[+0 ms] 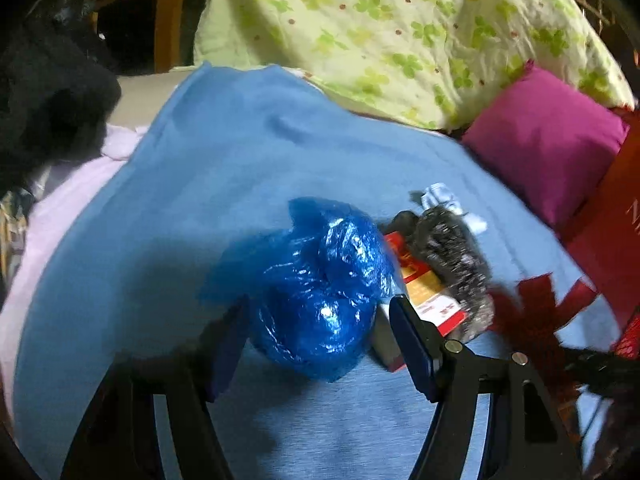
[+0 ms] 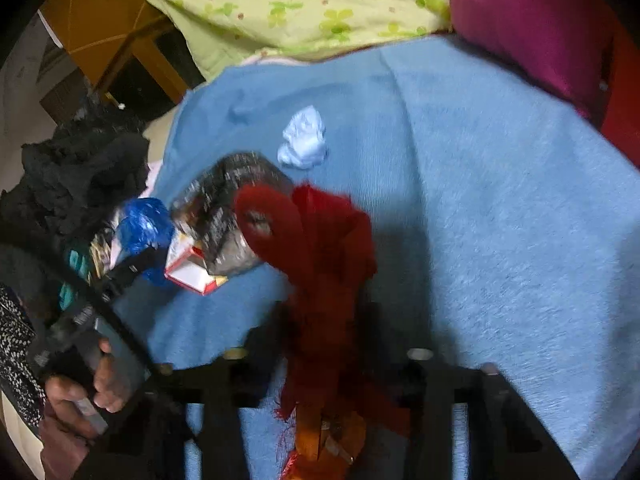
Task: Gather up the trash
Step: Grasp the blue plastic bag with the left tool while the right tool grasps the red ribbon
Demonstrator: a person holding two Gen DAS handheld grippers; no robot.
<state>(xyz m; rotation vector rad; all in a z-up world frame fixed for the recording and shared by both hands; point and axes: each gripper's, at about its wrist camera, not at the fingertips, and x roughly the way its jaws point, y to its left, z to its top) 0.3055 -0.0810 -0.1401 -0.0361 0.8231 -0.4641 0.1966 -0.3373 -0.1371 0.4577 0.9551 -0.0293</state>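
Covering the bed: blue blanket (image 1: 224, 184), trash clustered mid-blanket.
Blue plastic bag (image 1: 320, 284): largest piece; sits between the spread fingers of left gripper (image 1: 316, 344), pads not visibly pressing.
Red bag (image 2: 320, 248): hangs pinched in right gripper (image 2: 332, 360); left view catches only its edge.
Black foil wrapper (image 2: 228, 216): atop red-white box (image 2: 188, 268).
White tissue (image 2: 304, 140): right view shows it apart, toward the pillows.
Hand (image 2: 80, 400): right view only.

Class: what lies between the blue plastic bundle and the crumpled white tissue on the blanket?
A red-and-white carton and a dark crinkled wrapper, seen in both wrist views.
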